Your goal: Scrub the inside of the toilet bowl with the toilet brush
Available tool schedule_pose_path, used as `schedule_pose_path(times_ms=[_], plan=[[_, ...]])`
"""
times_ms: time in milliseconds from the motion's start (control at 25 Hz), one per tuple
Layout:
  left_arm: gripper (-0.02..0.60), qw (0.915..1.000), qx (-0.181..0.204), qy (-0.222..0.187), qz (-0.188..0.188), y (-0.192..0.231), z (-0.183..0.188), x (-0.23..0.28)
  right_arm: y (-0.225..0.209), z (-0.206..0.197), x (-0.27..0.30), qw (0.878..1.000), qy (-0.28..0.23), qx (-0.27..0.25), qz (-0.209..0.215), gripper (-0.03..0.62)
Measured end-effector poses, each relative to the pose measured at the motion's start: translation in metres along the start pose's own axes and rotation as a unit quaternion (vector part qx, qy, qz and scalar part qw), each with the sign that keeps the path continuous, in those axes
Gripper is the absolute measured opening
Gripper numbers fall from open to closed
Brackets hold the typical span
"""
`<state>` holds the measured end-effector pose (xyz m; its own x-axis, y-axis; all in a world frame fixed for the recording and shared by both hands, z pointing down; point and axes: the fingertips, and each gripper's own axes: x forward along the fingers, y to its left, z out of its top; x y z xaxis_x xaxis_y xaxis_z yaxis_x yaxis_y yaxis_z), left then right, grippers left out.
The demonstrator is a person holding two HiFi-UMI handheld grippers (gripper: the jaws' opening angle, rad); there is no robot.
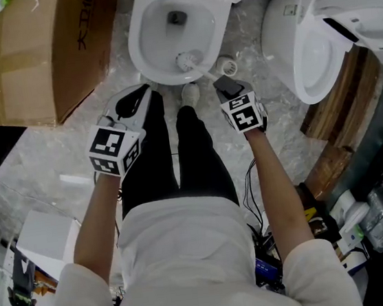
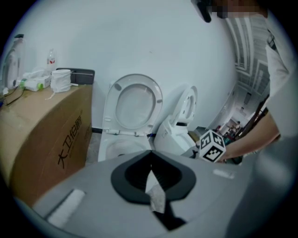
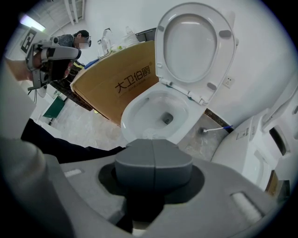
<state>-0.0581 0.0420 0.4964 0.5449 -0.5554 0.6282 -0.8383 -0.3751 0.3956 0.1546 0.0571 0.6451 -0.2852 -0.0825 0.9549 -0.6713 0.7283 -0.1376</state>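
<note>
Just beyond my right jaws, the toilet brush [image 1: 188, 61] has its white bristle head down inside the toilet bowl [image 1: 135, 41], against the near wall under the front rim. Its thin handle runs back from the head into the right gripper [image 1: 227, 84], whose two grey pads are pressed together on it.

Farther out from those jaws lies the drain hole [image 1: 176, 17], with the raised seat and lid beyond it. As I read it, the scrub is at its start on the near wall. To do it well I want a firm clamp, since a handle this thin could twist between the pads. I would turn the wrist so the bristles press flat on the porcelain, then work round the wall in overlapping strokes, under the rim first and down toward the drain. Keeping the head below the rim should limit splashing.

Close beside the right jaws on the floor sits a small round white pot [image 1: 226, 65], perhaps the brush's holder, and I should not knock it.

My left gripper [image 1: 132, 102] hangs left of the bowl. Its black jaws are closed, with a pale scrap at the seam that I cannot identify. It has no part in this step and is best kept clear.

Outward of the left jaws stands a cardboard box [image 1: 48, 55], and outward of the right jaws a second toilet [image 1: 303, 45].
</note>
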Motion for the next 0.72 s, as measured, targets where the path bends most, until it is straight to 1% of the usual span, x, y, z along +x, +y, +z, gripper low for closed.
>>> schedule_pose_path(times_ms=[160,360,560,720], plan=[[-0.014,1.0,-0.001,-0.001,-0.001,0.004,-0.001,-0.003,0.016,0.013,0.004,1.0,-0.013,0.0,0.014,0.144],[-0.014,1.0,-0.004,-0.002,-0.003,0.007,-0.002,-0.003,0.028,0.018,0.007,0.999,-0.016,0.017,0.025,0.144],[-0.014,1.0,-0.006,0.001,-0.004,0.012,-0.004,-0.002,0.009,0.027,0.008,0.998,-0.034,0.043,0.006,0.144],[-0.014,0.9999,-0.01,0.005,-0.003,0.018,-0.006,0.0,-0.006,0.033,0.015,0.998,-0.034,0.056,-0.002,0.144]])
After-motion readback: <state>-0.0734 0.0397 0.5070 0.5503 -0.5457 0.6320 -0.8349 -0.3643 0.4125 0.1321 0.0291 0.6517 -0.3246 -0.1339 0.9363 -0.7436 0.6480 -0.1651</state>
